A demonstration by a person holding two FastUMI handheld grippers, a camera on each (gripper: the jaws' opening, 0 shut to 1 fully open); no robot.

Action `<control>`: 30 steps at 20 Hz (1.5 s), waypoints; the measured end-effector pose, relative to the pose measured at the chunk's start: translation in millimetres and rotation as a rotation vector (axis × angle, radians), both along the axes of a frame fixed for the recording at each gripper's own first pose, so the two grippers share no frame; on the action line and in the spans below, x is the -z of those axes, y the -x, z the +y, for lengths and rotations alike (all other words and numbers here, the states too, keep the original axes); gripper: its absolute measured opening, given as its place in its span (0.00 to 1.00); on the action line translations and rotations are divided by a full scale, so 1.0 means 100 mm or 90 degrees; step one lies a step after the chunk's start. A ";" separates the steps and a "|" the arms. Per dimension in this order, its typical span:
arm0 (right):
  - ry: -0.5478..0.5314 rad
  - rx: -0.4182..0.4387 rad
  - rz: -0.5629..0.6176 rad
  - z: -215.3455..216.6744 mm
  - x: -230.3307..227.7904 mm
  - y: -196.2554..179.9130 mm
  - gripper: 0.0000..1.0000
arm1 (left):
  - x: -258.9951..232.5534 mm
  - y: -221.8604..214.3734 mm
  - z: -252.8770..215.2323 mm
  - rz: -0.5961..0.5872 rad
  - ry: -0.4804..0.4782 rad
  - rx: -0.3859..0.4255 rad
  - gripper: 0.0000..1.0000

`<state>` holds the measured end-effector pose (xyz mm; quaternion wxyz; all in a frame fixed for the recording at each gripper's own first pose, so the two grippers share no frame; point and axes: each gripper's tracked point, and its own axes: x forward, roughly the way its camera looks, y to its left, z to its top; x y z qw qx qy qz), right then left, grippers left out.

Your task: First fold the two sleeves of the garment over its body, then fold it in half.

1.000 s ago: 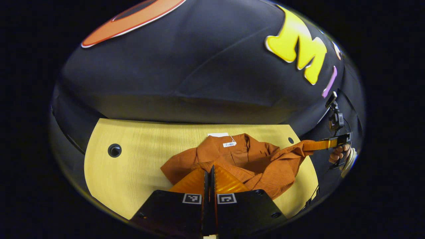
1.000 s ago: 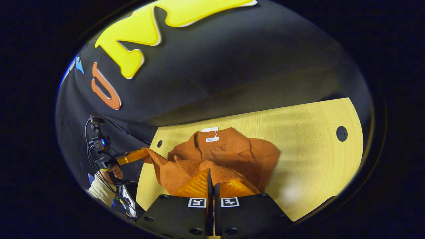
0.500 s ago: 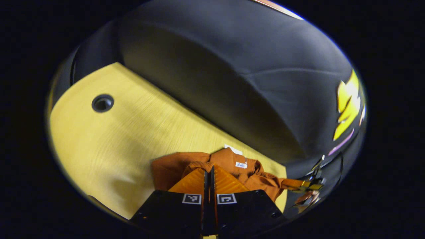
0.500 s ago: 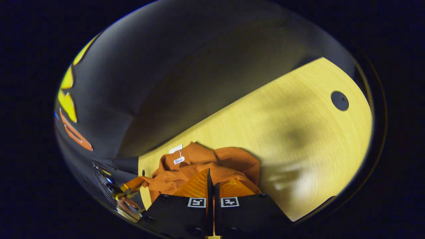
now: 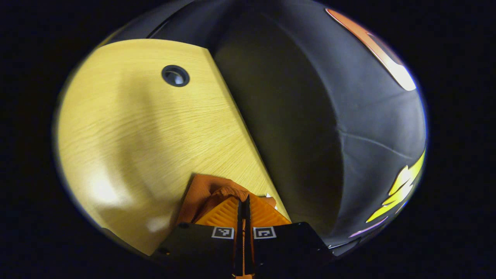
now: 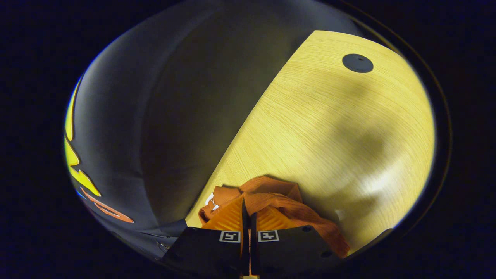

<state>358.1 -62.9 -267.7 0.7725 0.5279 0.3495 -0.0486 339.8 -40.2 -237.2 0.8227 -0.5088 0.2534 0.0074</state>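
- Left gripper view: my left gripper is pinched tight on a bunched edge of the rust-orange garment, its fingers closed with cloth between them. A second ago this view faced the booth wall squarely, with the whole garment spread across the worktop and my other gripper out at the side; now it has rolled hard over, the worktop's far edge runs steeply and the cable hole sits high.
- Right gripper view: my right gripper is likewise clamped on a fold of the garment, which bunches just beyond the fingertips near the worktop's back edge. This view has rolled the opposite way, its grommet now high.
- I judge that both grippers are carrying the held cloth over the body towards the collar, so a fold is under way, not yet laid flat.
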 end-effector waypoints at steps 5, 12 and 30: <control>0.020 -0.012 -0.017 0.03 -0.11 -0.01 0.04 | 0.00 0.00 -0.04 -0.004 0.050 -0.043 0.07; 0.035 -0.036 -0.054 0.12 -0.37 -0.06 0.14 | -0.24 -0.04 -0.09 -0.028 0.047 -0.012 0.53; 0.193 -0.066 -0.178 -0.06 -1.62 0.30 0.71 | -1.40 1.03 0.10 -0.082 -0.214 0.083 0.97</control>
